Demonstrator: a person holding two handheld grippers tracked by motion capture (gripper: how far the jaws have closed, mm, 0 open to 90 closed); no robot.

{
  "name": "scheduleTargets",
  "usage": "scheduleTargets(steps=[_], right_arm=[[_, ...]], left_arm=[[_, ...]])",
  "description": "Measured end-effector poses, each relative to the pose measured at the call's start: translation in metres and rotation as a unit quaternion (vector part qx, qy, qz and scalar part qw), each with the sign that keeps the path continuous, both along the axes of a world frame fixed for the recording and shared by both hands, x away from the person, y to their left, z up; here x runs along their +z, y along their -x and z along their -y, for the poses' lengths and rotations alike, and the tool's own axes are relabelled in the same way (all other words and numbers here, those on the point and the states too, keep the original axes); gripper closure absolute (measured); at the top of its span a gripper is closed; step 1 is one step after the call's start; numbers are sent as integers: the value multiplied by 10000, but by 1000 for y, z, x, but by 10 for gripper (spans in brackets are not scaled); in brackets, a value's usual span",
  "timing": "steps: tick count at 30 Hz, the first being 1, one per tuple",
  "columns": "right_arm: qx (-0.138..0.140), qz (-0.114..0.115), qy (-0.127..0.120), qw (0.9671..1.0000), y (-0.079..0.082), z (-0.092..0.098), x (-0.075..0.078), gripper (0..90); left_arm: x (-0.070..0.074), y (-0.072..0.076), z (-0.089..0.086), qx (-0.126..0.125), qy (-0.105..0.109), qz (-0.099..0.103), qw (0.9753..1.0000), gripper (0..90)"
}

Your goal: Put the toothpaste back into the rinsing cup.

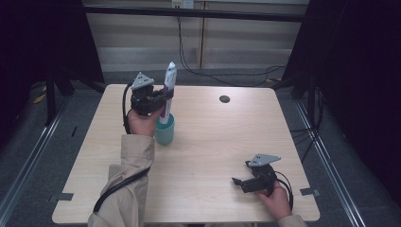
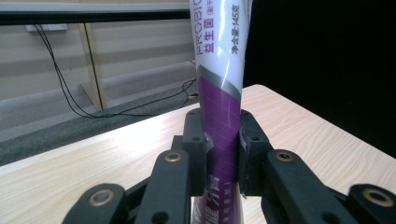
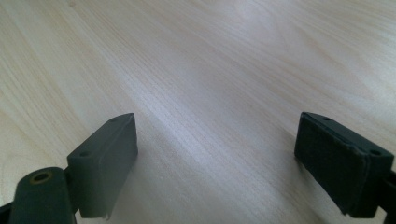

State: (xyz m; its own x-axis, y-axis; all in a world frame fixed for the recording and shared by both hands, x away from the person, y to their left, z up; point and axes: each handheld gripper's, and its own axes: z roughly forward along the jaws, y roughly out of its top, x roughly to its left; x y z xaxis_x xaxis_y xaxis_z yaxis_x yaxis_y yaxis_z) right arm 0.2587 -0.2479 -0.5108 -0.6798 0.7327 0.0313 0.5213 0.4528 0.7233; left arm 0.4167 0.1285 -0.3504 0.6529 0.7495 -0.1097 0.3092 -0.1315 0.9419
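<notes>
A white and purple toothpaste tube (image 1: 168,90) stands upright with its lower end inside a teal cup (image 1: 165,131) on the left half of the table. My left gripper (image 1: 163,101) is shut on the tube's purple middle. In the left gripper view the tube (image 2: 219,93) rises between the two black pads (image 2: 194,140), which squeeze it from both sides. My right gripper (image 1: 238,182) rests low over the table near the front right, jaws wide apart. In the right gripper view the right gripper (image 3: 217,158) holds nothing, with bare wood between its pads (image 3: 105,158).
The light wooden table (image 1: 213,142) has a round dark cable hole (image 1: 224,99) near its far edge. Black cables (image 1: 227,78) run on the grey floor behind it. Dark curtains and frame posts stand on both sides.
</notes>
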Motion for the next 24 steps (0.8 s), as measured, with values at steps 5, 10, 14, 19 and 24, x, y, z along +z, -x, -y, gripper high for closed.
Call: scheduleTargets(steps=[5,10,14,19,24], right_arm=[[0,-1,-1,10000,0,0,0,125],[-1,0,-3,10000,0,0,0,125],[2,1,-2,10000,0,0,0,125],[6,0,-6,10000,0,0,0,125],[2,-1,-9,10000,0,0,0,125]], left_arm=[[-4,-4,1,34,-16,-34,10000,774],[-7,-6,2,87,-19,-17,10000,774],[-12,-7,0,155,-106,6,9998,773],[-21,-10,-5,234,-73,-6,9997,772],[-32,-11,-5,313,-83,-45,9995,770]])
